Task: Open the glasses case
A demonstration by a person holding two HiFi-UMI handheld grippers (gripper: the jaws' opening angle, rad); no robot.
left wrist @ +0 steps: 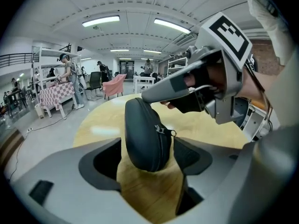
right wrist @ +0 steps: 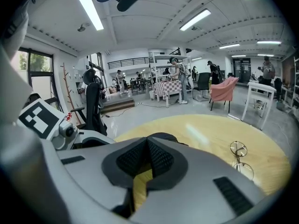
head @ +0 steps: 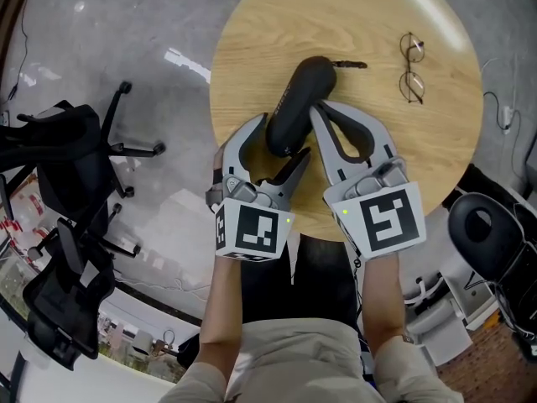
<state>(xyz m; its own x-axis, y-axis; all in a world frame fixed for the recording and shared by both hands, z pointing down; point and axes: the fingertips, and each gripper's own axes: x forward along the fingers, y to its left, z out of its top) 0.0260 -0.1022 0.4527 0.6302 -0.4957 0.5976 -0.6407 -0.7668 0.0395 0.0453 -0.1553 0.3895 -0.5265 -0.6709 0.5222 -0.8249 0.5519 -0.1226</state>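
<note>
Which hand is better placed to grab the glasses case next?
Left. The left hand-held gripper has its jaws wide open around the glasses case's near end; the right hand-held gripper is shut beside it.

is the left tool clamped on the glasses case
No, the left tool stands wide open around the near end of the glasses case, its pads not pressing it.

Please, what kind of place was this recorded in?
Probably a large open office or lab workspace: long ceiling lights, black office chairs, and people standing at tables in the background.
</note>
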